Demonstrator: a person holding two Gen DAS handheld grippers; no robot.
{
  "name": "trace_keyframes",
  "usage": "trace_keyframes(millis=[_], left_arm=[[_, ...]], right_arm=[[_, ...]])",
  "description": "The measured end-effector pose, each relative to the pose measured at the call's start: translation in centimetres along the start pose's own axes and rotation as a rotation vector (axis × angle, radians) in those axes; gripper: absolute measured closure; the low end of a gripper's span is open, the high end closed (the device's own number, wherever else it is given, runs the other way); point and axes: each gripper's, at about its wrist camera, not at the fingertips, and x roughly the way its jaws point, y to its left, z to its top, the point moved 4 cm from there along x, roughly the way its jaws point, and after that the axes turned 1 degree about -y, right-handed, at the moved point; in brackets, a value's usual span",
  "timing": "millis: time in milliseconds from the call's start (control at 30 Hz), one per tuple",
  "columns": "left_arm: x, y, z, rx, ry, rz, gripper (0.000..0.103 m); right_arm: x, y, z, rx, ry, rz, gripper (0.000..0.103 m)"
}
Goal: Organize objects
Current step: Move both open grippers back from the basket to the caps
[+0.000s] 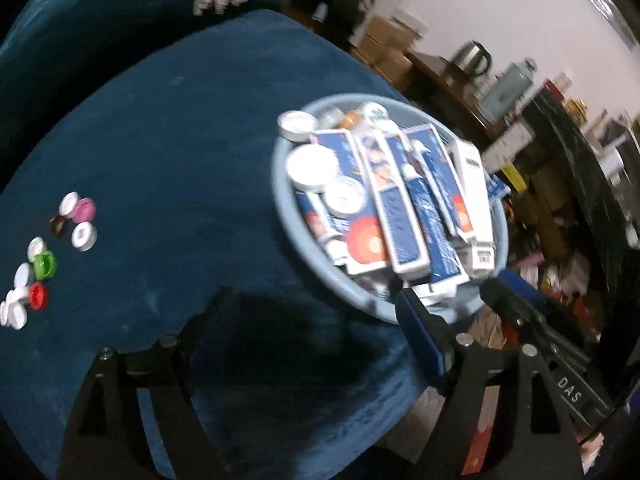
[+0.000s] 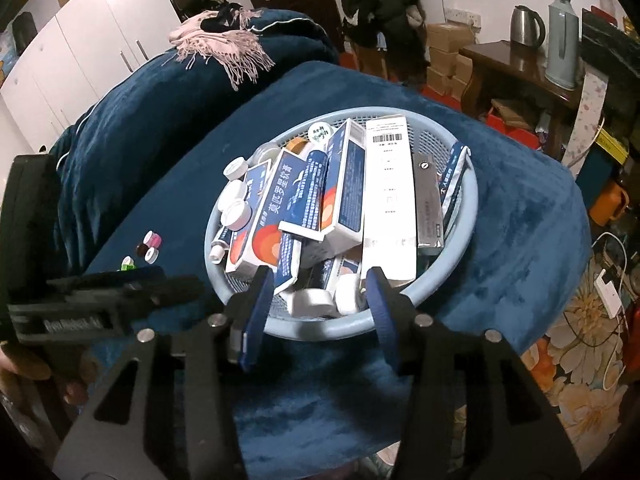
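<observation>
The right tool (image 2: 320, 300) hangs part-open over the near rim of the light-blue basket (image 2: 472, 216), gripping nothing; the left tool (image 1: 312, 312) gapes wide and empty; boxes and tubes fill the basket on the blue-draped desk (image 1: 168, 128); loose bottle caps (image 1: 40, 264) lie apart.

Basket (image 2: 448, 304): pale blue mesh
Blanket (image 2: 520, 216): deep teal, plain
Cartons (image 2: 344, 184): white, blue, orange discs
Loose caps (image 1: 40, 268): white, pink, green, red, brown
Scarf (image 2: 216, 44): pale pink, fringed
Floor (image 2: 580, 360): floral, orange and cream
</observation>
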Motion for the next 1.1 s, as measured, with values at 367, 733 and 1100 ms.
trace_keyframes(millis=[367,733,1100], left_arm=[[-2.5,4.6,-0.1,-0.101,-0.077,0.116,0.001],[-7.9,18.9,-4.3,-0.312,-0.141,0.263,0.001],[-8.0,30.8,-9.6,-0.524,-0.106,0.348,0.001]], right_arm=[[-0.6,3.9,-1.1,-0.069,-0.027,0.058,0.023],[2.3,13.3,-2.3,-0.241,0.011,0.149,0.007],[9.8,23.3,-4.8,-0.412,0.155,0.226,0.007]])
